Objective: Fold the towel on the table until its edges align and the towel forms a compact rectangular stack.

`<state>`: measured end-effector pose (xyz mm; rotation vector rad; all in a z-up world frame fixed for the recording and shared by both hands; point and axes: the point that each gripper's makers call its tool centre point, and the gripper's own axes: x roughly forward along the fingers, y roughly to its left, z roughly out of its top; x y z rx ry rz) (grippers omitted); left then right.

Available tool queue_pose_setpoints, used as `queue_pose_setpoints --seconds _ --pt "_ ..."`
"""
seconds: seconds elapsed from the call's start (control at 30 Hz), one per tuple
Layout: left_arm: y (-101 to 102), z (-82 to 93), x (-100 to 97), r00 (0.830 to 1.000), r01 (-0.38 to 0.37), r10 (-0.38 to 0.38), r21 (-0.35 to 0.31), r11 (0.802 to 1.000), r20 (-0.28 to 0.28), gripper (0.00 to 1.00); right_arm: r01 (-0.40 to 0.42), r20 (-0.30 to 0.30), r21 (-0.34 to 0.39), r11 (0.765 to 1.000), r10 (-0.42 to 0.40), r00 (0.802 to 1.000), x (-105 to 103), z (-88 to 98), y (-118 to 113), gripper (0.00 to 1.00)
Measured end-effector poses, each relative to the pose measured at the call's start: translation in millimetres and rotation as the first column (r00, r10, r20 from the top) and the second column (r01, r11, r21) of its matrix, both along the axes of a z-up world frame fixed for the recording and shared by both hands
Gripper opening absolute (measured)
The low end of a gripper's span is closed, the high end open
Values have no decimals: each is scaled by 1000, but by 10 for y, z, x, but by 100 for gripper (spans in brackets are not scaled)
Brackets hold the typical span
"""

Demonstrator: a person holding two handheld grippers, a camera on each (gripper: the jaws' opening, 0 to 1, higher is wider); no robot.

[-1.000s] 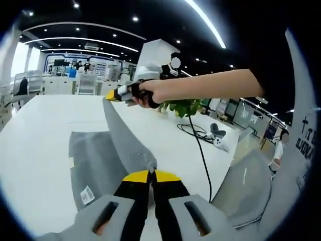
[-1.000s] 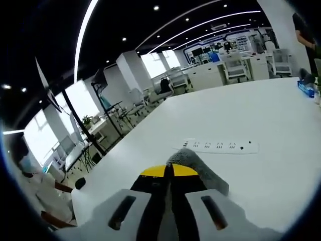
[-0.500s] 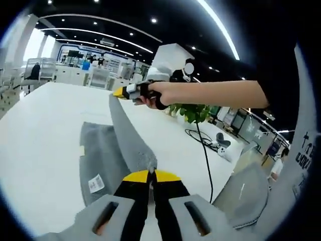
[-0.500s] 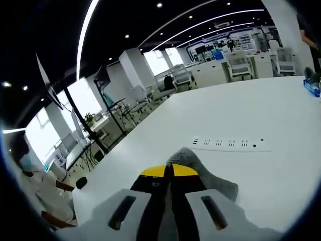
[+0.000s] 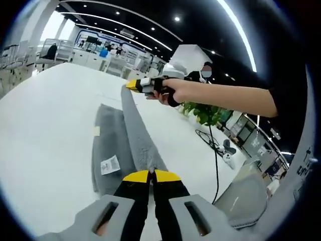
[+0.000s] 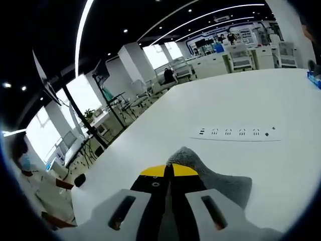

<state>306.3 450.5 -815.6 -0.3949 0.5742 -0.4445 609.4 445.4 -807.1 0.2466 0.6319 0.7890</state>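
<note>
A grey towel [image 5: 113, 145] lies on the white table [image 5: 40, 130], one long edge lifted into a taut ridge. My left gripper [image 5: 151, 175] is shut on the near corner of that ridge. In the left gripper view my right gripper [image 5: 129, 84], held by a hand, is shut on the far corner, above the table. A white label [image 5: 109, 164] shows on the towel's flat part. In the right gripper view my right gripper [image 6: 168, 170] pinches a grey towel corner [image 6: 188, 158] that hangs down toward the table [image 6: 241, 110].
A white power strip [image 6: 235, 133] lies on the table beyond the right gripper. A grey chair [image 5: 246, 196] stands at the table's near right edge, with a black cable [image 5: 216, 150], a plant [image 5: 205, 113] and other desks behind.
Both grippers keep hold of the towel edge. The lifted ridge has come lower and closer to the flat part, and the right gripper has dropped nearer the table.
</note>
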Motion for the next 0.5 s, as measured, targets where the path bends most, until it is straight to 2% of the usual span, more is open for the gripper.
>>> queue_pose_setpoints --seconds 0.13,0.43,0.5 --pt "84 -189 9 998 -34 32 -28 999 -49 2 -6 -17 -26 1000 6 1000 3 -189 73 0" --pt "222 -522 8 987 -94 82 -79 992 -141 2 -38 -16 -75 996 37 999 -17 -455 265 0" --pt "253 -587 14 982 -114 98 -89 990 -162 2 -39 -10 -84 996 38 999 -38 -453 284 0"
